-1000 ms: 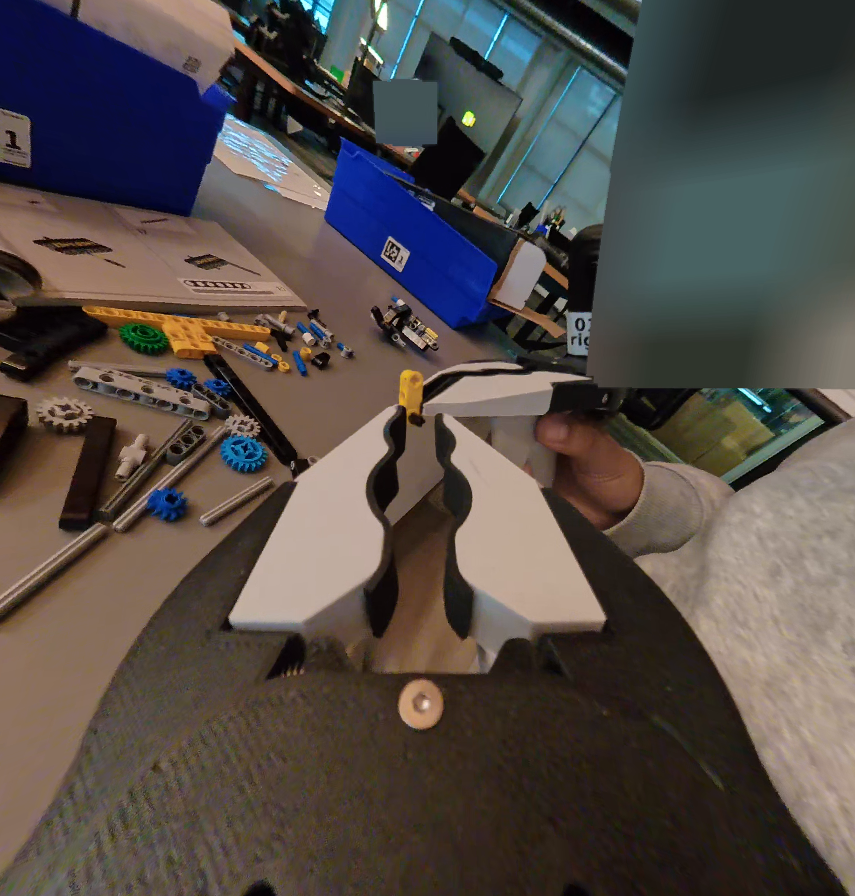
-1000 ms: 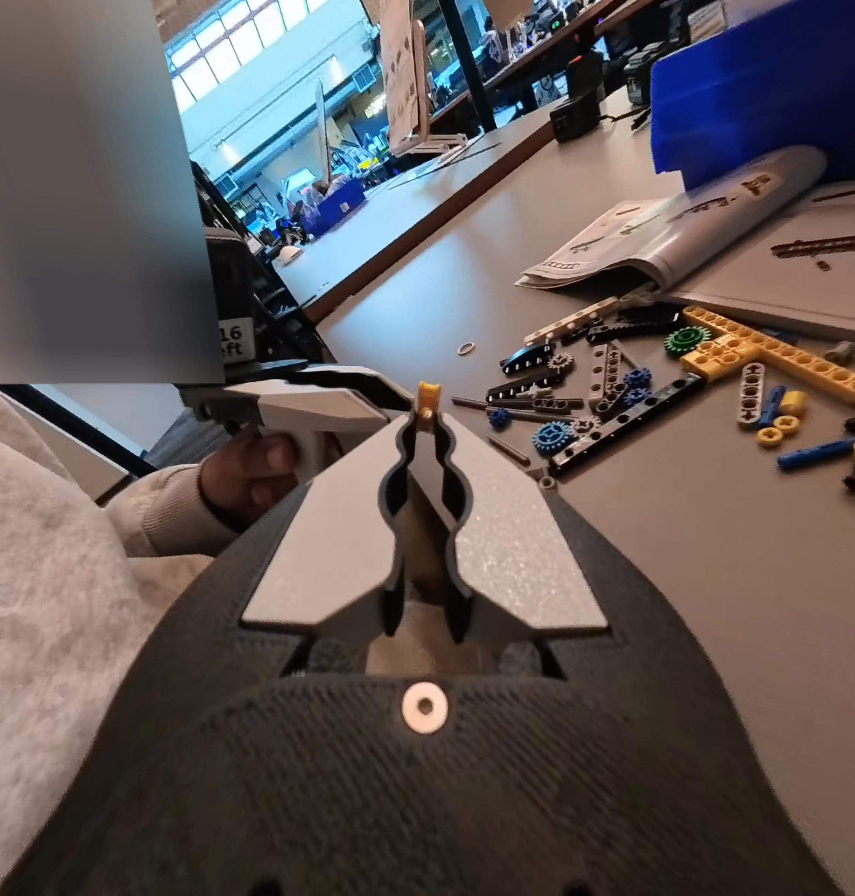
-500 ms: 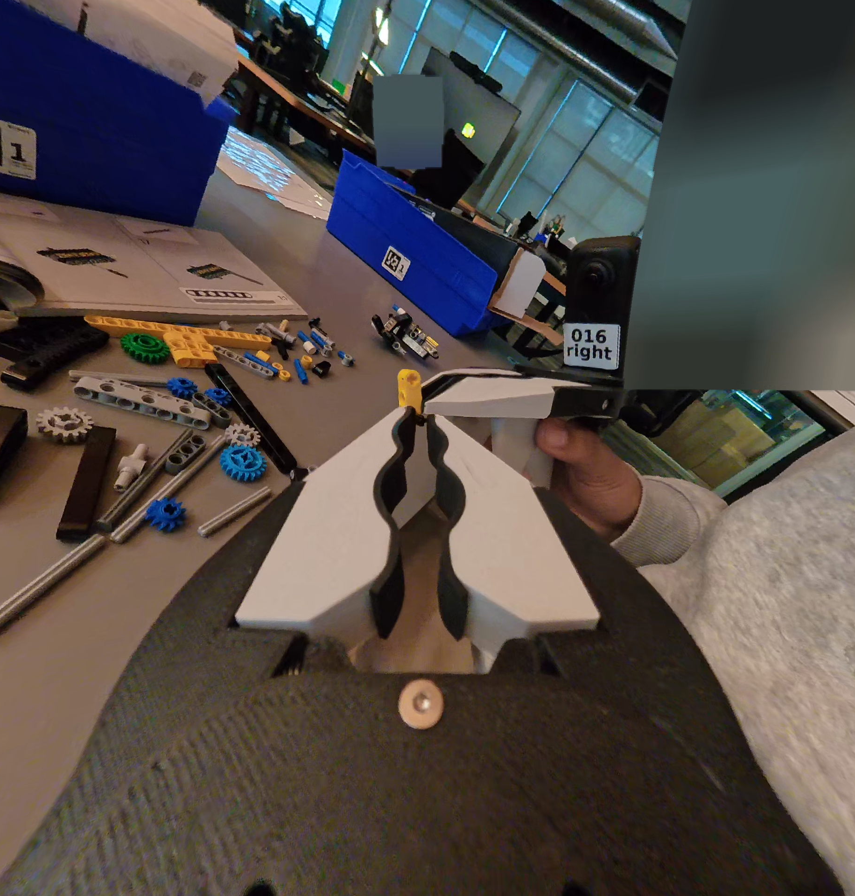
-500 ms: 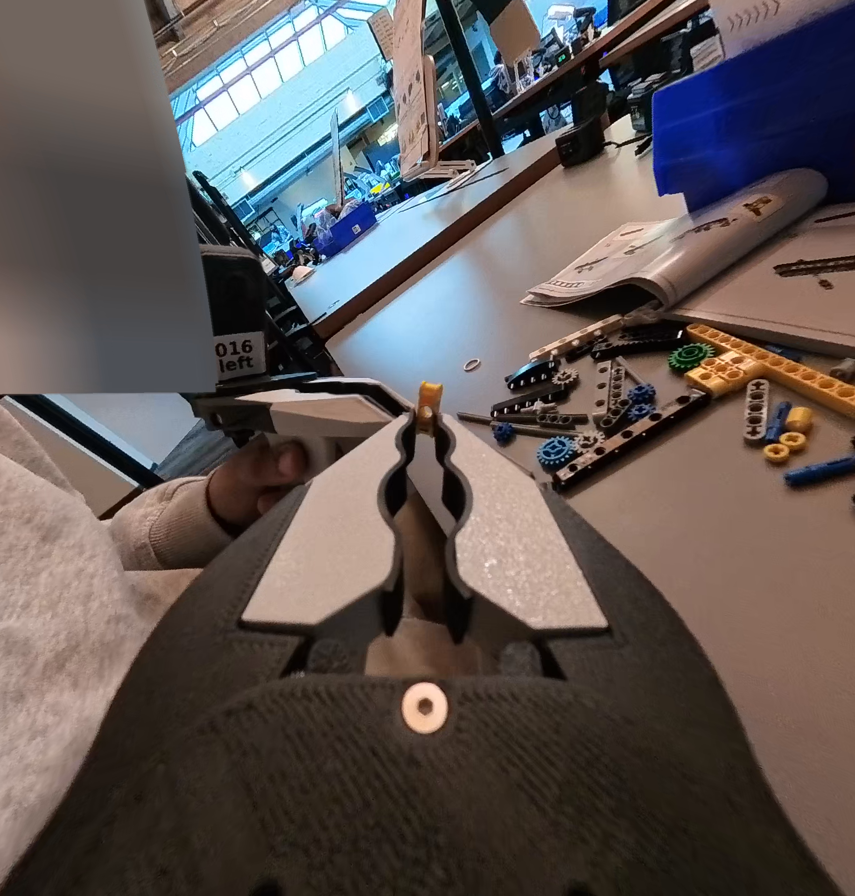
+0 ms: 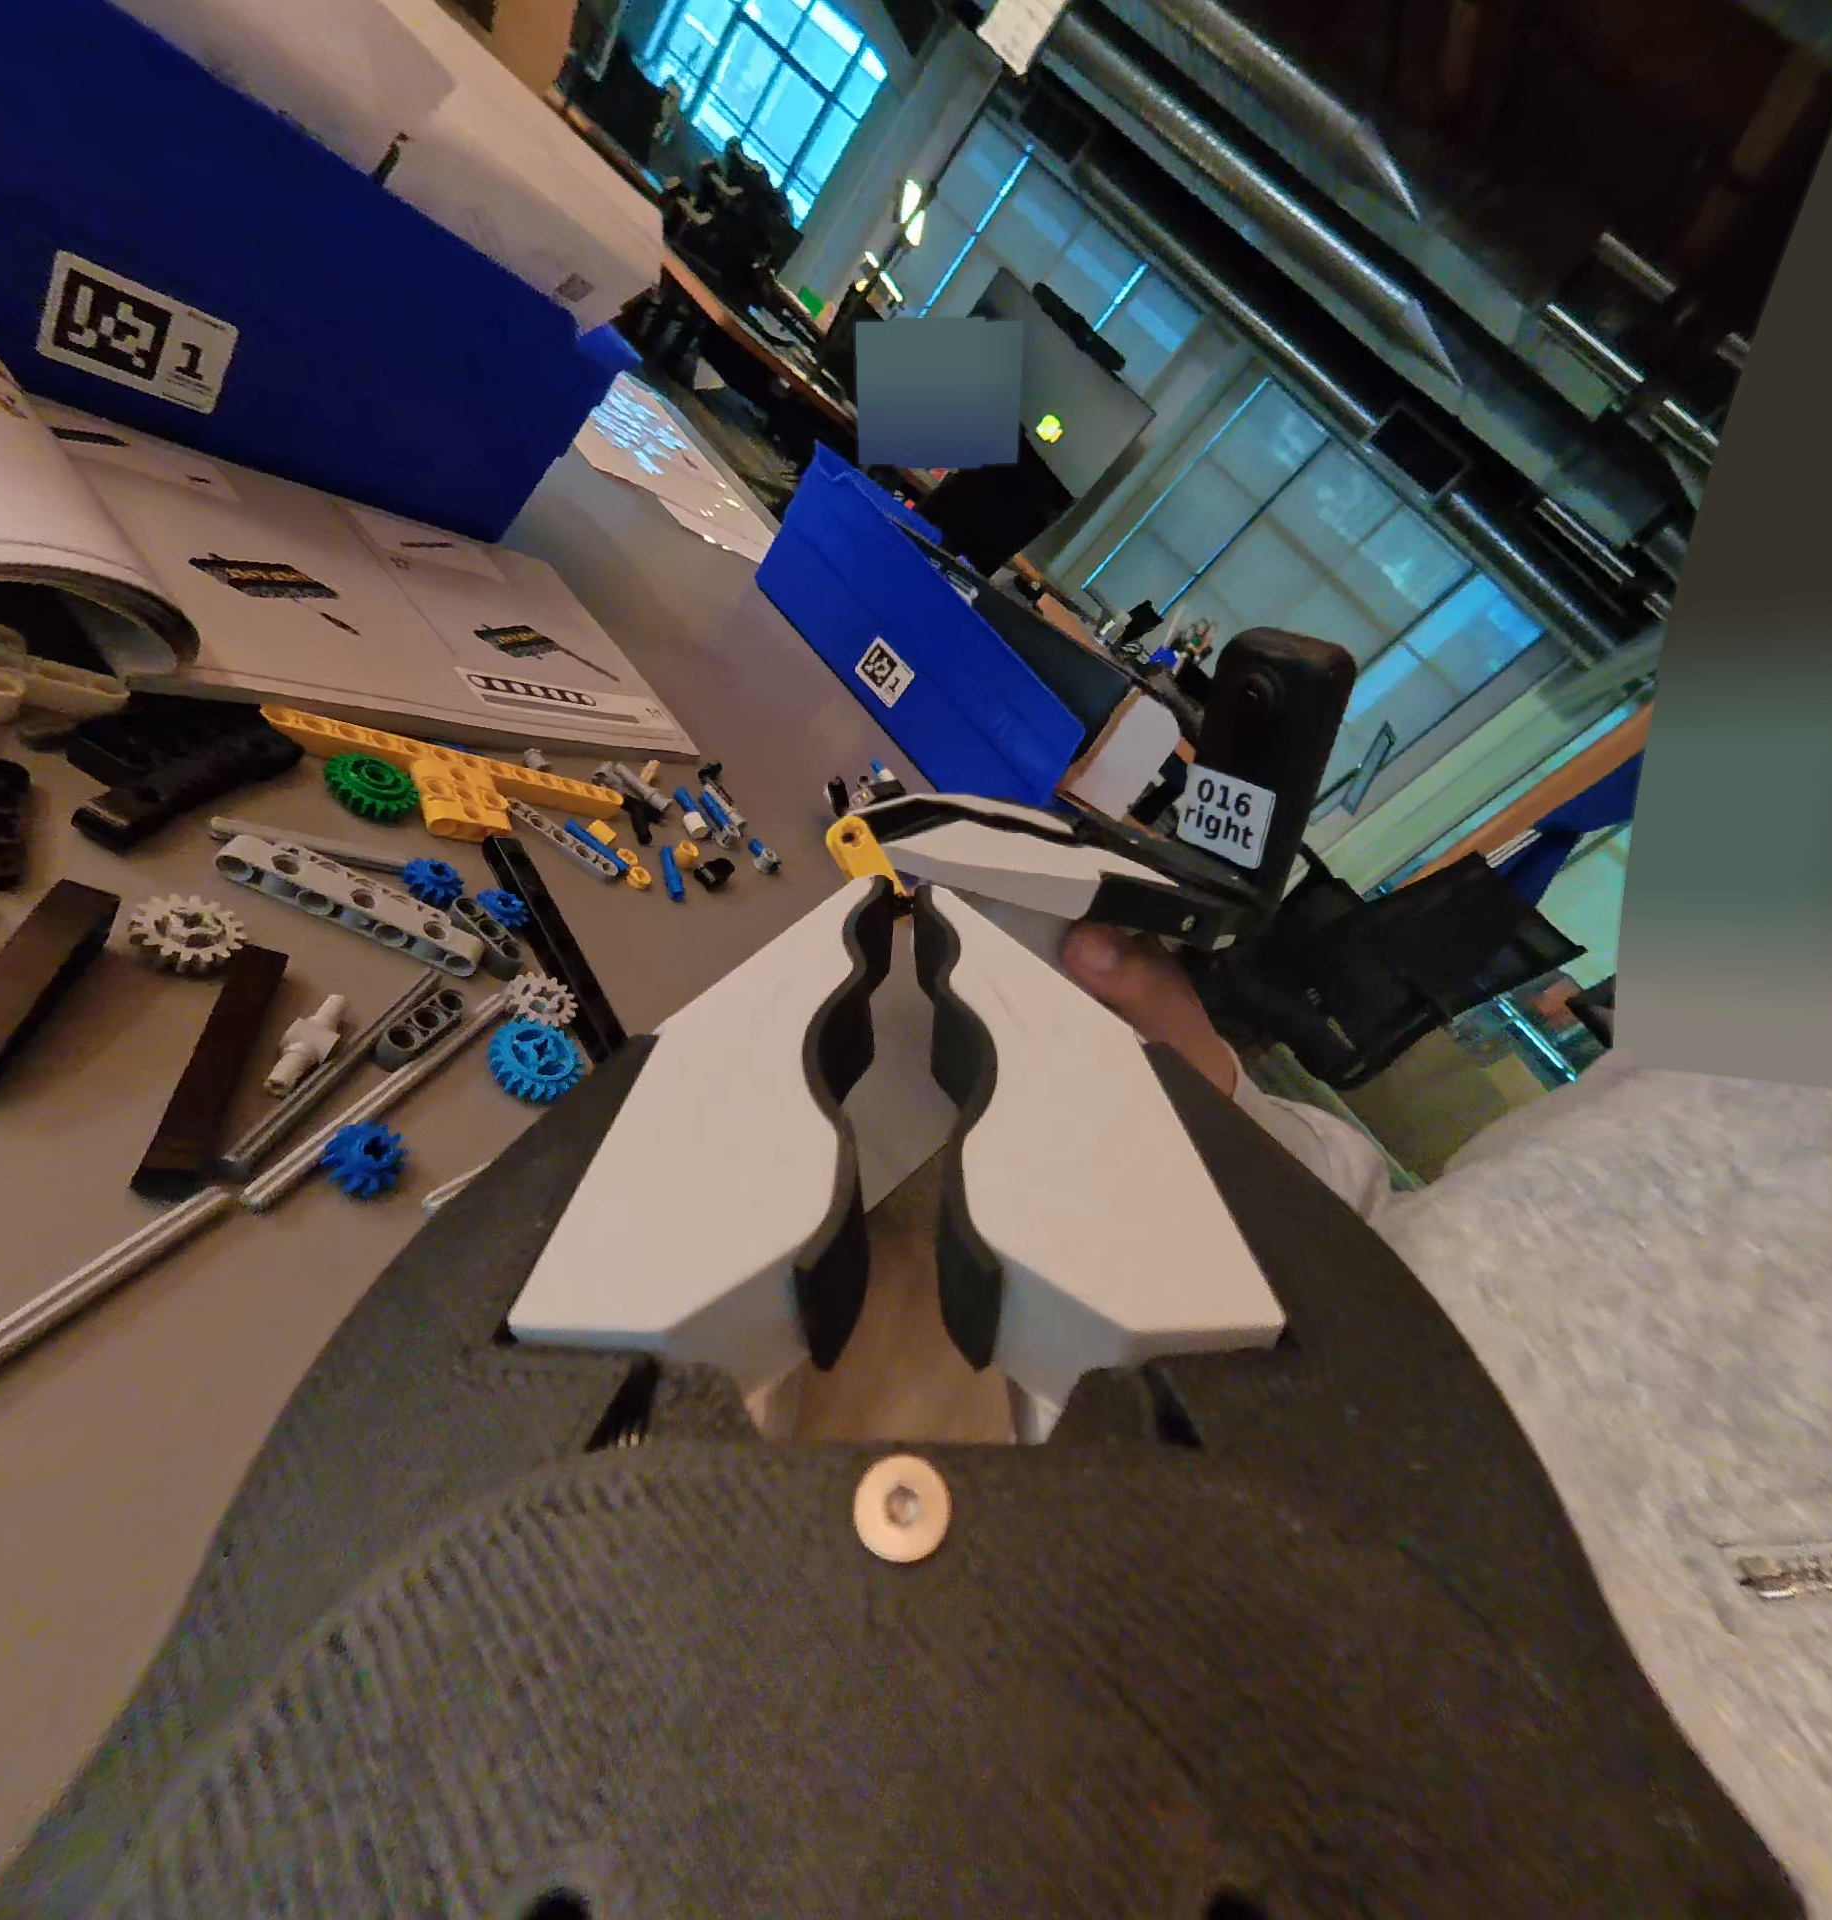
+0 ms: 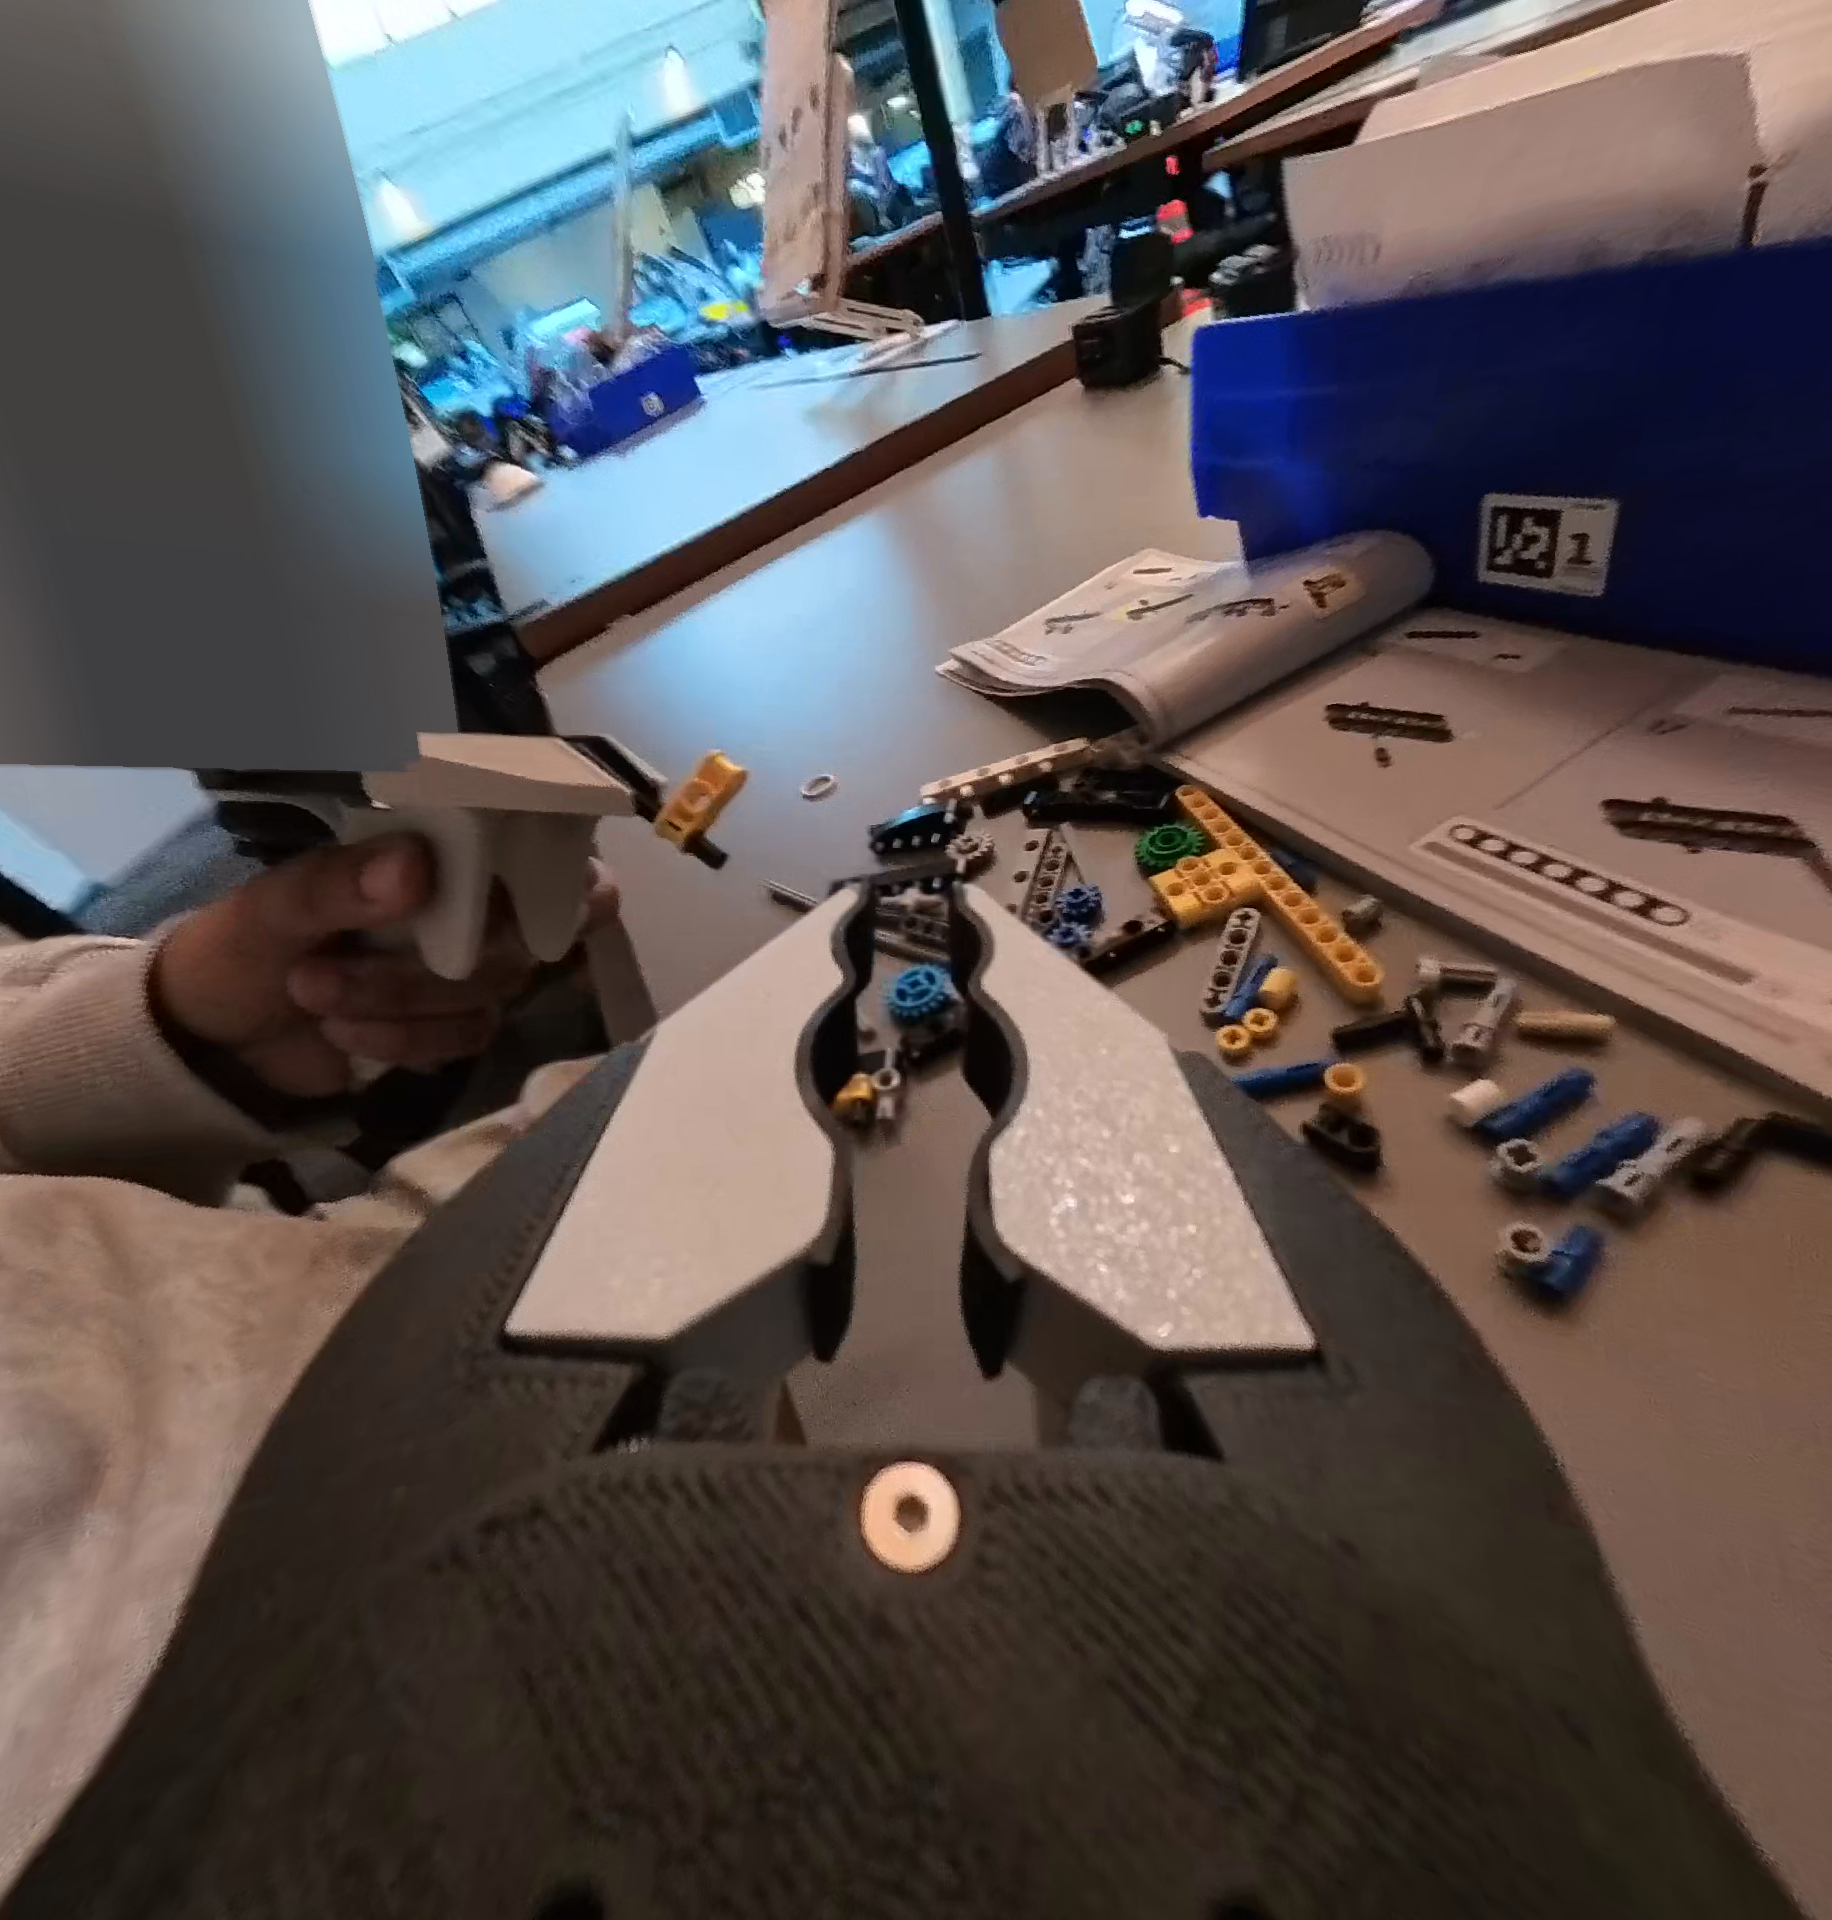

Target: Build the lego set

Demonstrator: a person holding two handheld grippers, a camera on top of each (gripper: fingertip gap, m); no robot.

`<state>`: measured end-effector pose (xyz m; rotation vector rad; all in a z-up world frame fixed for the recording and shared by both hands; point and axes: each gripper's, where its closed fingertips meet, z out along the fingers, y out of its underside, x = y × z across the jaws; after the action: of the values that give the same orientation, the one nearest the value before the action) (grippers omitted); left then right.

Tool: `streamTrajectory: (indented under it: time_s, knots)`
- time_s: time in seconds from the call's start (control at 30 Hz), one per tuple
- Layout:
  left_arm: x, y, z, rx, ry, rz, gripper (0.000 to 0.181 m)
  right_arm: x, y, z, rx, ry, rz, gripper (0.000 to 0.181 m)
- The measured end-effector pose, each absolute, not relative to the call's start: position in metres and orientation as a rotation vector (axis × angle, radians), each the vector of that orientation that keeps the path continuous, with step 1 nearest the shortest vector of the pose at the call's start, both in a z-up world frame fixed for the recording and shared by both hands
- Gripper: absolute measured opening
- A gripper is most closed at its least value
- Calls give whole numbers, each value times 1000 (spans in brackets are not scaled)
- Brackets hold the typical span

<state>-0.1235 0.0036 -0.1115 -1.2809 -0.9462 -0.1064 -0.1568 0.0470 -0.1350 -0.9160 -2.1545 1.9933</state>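
Observation:
My left gripper (image 5: 896,896) is shut on a small yellow connector (image 5: 850,840) that sticks up out of its fingertips, held above the grey table. In the right wrist view the left gripper (image 6: 642,805) shows side-on at the left, with the yellow connector (image 6: 699,805) and a black pin at its tip. My right gripper (image 6: 909,888) is slightly open and empty, a little to the right of the connector and apart from it. It also shows in the left wrist view (image 5: 891,826), just behind the connector. A hand in a grey sleeve holds each gripper.
Loose parts lie on the table: a yellow T-shaped beam (image 6: 1255,894), a green gear (image 5: 372,784), blue gears (image 5: 535,1058), black beams (image 5: 211,1070), grey axles (image 5: 91,1268) and blue pins (image 6: 1535,1101). An open instruction booklet (image 6: 1514,810) and blue bins (image 5: 268,260) stand behind. My right fingertips sit around 7 centimeters from my left ones. My right tips are roughly 12 centimeters from the green gear (image 5: 372,784). It is also in sight in the right wrist view (image 6: 1152,844).
My right gripper has opened, let go of the yellow connector and drawn away from it. My left gripper still holds the connector. Both views have swung.

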Motion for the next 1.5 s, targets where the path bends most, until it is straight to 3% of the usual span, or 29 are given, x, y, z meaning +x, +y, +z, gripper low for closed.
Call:
streamTrajectory:
  time_s: [0.2,0.47,0.9,1.2,1.5]
  knots:
    - [-134,16,-103,-1167,-1042,-145,1,-135,57,-118,-933,-2099,2220,17]
    - [-150,42,-91,-1140,-972,-220,1,-137,82,-119,-992,-2015,2211,17]
    - [-147,-6,-92,-1096,-711,-285,1,-138,95,-142,-794,-1980,1648,17]
    - [-127,-28,-64,-922,-593,-414,0,-130,74,-124,-903,-1880,1971,22]
    - [-103,-17,-68,-934,-545,-505,1,-111,64,-125,-632,-2004,1762,21]
